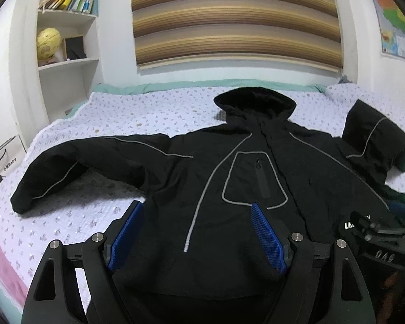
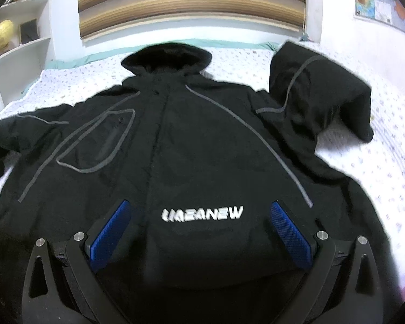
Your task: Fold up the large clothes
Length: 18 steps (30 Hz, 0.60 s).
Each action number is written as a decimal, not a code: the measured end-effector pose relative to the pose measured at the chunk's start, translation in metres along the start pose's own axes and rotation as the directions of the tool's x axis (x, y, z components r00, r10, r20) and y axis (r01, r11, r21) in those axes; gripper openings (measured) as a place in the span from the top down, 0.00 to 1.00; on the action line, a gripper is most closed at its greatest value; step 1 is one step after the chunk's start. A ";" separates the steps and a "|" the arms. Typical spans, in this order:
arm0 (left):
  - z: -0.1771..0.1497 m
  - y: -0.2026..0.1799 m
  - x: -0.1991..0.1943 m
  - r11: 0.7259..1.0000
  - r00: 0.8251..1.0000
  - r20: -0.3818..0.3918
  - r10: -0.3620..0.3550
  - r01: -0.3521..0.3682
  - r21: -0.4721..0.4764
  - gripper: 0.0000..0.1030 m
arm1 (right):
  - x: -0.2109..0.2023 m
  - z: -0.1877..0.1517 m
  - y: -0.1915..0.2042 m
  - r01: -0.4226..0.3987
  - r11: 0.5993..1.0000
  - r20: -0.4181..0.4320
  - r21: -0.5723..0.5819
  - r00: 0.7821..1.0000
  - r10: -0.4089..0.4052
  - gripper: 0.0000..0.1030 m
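A large black hooded jacket (image 1: 243, 162) with grey piping lies front up on the bed, hood toward the wall. Its left sleeve (image 1: 67, 167) stretches out to the left; its right sleeve (image 2: 318, 91) is bent up near the hood. My left gripper (image 1: 197, 210) is open, blue pads apart, just above the lower left part of the jacket. My right gripper (image 2: 199, 208) is open over the lower hem, either side of the white "LIAEANEW" lettering (image 2: 202, 213). The right gripper also shows at the right edge of the left wrist view (image 1: 383, 240).
The bed has a white floral quilt (image 1: 108, 113) with a pink edge at left. A white bookshelf (image 1: 67, 40) with a globe and books stands at back left. A striped blind (image 1: 235, 19) and a wall map (image 1: 397, 19) hang behind.
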<state>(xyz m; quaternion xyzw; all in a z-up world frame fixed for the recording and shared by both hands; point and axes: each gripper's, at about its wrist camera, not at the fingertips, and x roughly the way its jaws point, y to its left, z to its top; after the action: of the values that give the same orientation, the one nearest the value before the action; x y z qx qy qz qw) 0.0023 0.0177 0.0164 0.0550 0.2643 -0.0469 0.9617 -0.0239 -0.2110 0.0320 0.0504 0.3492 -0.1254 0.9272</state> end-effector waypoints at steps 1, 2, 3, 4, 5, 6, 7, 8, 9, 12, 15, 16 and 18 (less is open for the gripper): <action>0.002 0.004 -0.002 1.000 1.000 -0.001 -0.016 0.016 -0.026 0.20 | -0.005 0.007 0.002 -0.013 1.000 -0.002 0.011 1.000 0.013 0.00; 0.005 0.007 -0.004 0.999 1.000 -0.002 -0.020 0.020 -0.032 0.20 | -0.011 0.015 0.003 -0.035 0.999 -0.005 0.030 0.999 0.035 0.00; 0.007 0.013 -0.006 0.998 1.000 0.000 -0.028 0.028 -0.051 0.20 | -0.017 0.024 0.004 -0.059 0.997 -0.011 0.058 0.998 0.060 0.00; 0.011 0.018 -0.008 0.999 1.000 0.000 -0.020 0.020 -0.048 0.20 | -0.022 0.033 0.006 -0.077 0.993 -0.012 0.088 0.997 0.078 0.00; 0.015 0.027 -0.010 0.998 1.000 -0.001 -0.023 0.022 -0.064 0.20 | -0.025 0.041 0.008 -0.084 0.991 -0.005 0.108 0.996 0.085 0.00; 0.019 0.040 -0.011 0.995 0.999 -0.007 -0.036 0.035 -0.089 0.20 | -0.026 0.046 0.011 -0.086 0.989 0.000 0.120 0.996 0.087 0.00; 0.021 0.053 -0.013 0.991 0.998 -0.011 -0.056 0.054 -0.120 0.20 | -0.023 0.052 0.015 -0.078 0.990 0.000 0.116 0.997 0.079 0.00; 0.024 0.072 -0.014 0.981 0.996 -0.003 -0.086 0.085 -0.174 0.20 | -0.018 0.053 0.021 -0.053 0.995 0.016 0.087 0.999 0.052 0.00; 0.026 0.092 -0.014 0.971 0.995 0.008 -0.098 0.097 -0.220 0.20 | -0.009 0.054 0.028 -0.026 0.998 0.024 0.061 0.999 0.025 0.00; 0.030 0.150 -0.009 0.952 0.999 -0.005 -0.049 0.046 -0.302 0.20 | 0.026 0.043 0.039 0.020 0.999 0.023 0.032 1.000 -0.020 0.00; 0.030 0.216 0.001 0.927 0.998 -0.048 0.033 -0.049 -0.373 0.20 | 0.072 0.025 0.040 0.017 0.999 -0.113 0.047 0.993 -0.012 0.00; 0.028 0.237 0.004 0.914 0.996 -0.067 0.057 -0.079 -0.398 0.20 | 0.080 0.021 0.040 0.018 0.998 -0.138 0.053 0.990 -0.011 0.00; 0.021 0.284 0.008 0.864 0.994 -0.091 0.066 -0.102 -0.493 0.20 | 0.082 0.019 0.037 0.020 0.998 -0.121 0.055 0.993 -0.014 0.00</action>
<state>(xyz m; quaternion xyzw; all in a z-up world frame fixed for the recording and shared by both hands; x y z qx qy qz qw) 0.0531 0.2955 0.0530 -0.1809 0.2986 0.0666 0.9347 0.0578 -0.1948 -0.0072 0.0810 0.4013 -0.1398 0.9016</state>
